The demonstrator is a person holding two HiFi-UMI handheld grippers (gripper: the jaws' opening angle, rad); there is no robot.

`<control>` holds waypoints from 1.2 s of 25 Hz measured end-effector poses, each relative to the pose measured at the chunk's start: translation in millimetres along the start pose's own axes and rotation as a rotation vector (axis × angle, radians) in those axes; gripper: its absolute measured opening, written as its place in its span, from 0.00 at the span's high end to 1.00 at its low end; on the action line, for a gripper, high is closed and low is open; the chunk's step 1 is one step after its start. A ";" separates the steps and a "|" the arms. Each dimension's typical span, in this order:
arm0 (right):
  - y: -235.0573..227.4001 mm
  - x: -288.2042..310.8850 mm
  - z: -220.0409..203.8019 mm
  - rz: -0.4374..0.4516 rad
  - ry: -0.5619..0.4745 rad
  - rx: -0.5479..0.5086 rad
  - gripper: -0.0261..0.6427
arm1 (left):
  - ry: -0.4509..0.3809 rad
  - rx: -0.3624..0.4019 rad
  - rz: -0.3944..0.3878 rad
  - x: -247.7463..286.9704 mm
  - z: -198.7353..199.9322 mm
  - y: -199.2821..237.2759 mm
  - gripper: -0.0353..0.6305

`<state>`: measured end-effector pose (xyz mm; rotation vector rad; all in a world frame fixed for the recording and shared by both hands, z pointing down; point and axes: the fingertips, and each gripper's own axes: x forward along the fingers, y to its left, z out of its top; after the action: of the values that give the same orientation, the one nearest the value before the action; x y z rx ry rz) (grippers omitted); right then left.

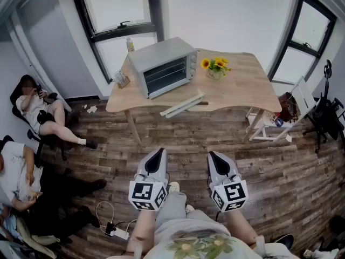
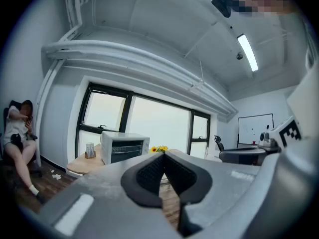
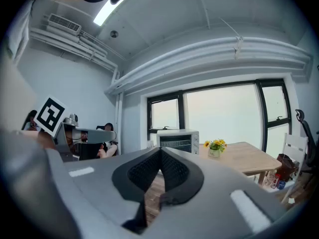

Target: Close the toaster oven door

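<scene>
From the head view: a light wooden table (image 1: 237,93) sits under a wall of big dark-framed windows (image 1: 119,4), on a dark plank floor (image 1: 215,144). The toaster oven (image 1: 163,66) is at the table's back left corner, turned at an angle, and its door looks flush against the front. A small pot of sunflowers (image 1: 215,67) sits just beside it toward the middle, and a long white strip (image 1: 183,104) lies along the front edge. A seated person (image 1: 40,109) is off to the left by the wall, and a power strip (image 1: 119,232) lies on the floor. The left gripper (image 1: 160,151) and right gripper (image 1: 212,155) are held level, well short of the table.

Left gripper view: the jaws are clenched together with nothing in them. The oven shows far off past the tips, with a whiteboard (image 2: 255,129) on the right wall.

Right gripper view: same deal, with the pads pressed tight and empty. The oven and flowers are on the table straight ahead, and there are pipes (image 3: 209,51) along the ceiling.
</scene>
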<state>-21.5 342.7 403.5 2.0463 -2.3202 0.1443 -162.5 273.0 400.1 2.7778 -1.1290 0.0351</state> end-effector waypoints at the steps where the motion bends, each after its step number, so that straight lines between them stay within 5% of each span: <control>1: -0.8 0.6 0.4 0.003 -0.003 0.001 0.96 | 0.000 -0.002 -0.002 1.5 0.4 -0.6 0.94; 17: -39.4 46.7 -3.7 -0.029 -0.007 -0.001 0.96 | 0.019 0.002 -0.011 53.2 -8.0 19.9 0.94; 21: -53.0 69.7 -5.8 -0.022 0.008 0.008 0.88 | 0.027 0.009 -0.005 74.9 -10.5 31.7 0.94; 30: -83.4 129.3 -13.0 -0.004 0.058 0.035 0.66 | 0.075 -0.011 0.044 130.0 -22.9 73.4 0.69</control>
<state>44.5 206.1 432.1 2.0338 -2.2952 0.2424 -119.5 134.3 441.6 2.7176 -1.1687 0.1361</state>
